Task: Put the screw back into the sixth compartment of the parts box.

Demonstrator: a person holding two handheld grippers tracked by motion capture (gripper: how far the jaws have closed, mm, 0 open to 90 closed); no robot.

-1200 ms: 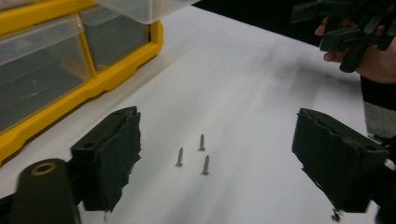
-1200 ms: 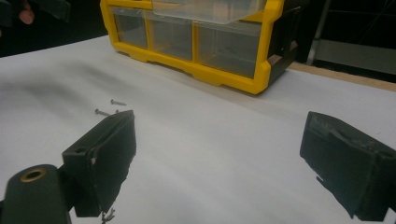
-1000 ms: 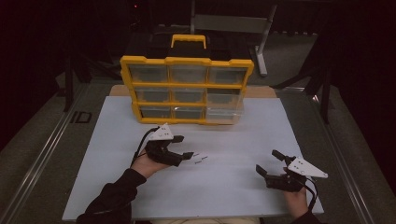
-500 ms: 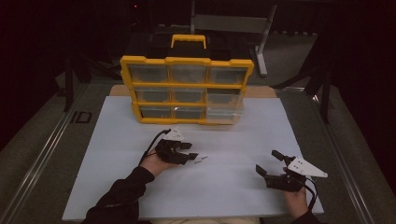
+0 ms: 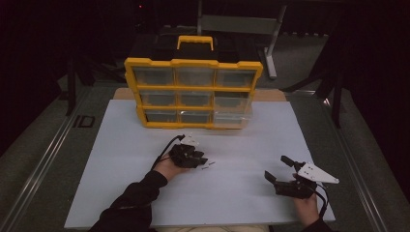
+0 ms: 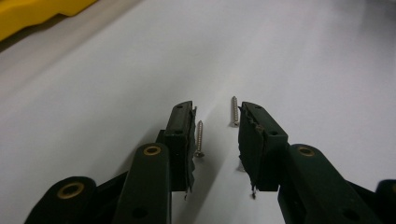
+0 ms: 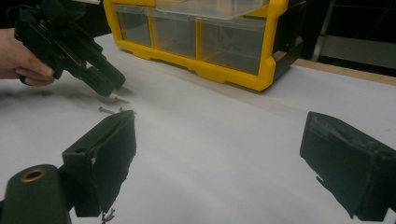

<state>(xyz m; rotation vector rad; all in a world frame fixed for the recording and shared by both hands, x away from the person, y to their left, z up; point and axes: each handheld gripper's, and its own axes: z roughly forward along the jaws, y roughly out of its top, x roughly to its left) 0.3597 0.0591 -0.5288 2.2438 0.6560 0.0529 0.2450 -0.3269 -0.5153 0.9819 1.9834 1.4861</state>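
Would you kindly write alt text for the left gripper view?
Two black gripper fingers reach low over a white table, their jaws just closing around two small screws: one screw beside the left finger, the other screw at the right finger's tip. A yellow organizer's edge fills the top-left corner.

Two small silver metal screws (image 6: 200, 138) and (image 6: 235, 111) lie flat on the white table sheet (image 6: 303, 60), loose and untouched. In the left gripper view they're roughly parallel, close together but apart, heads toward the camera, tips pointing away.
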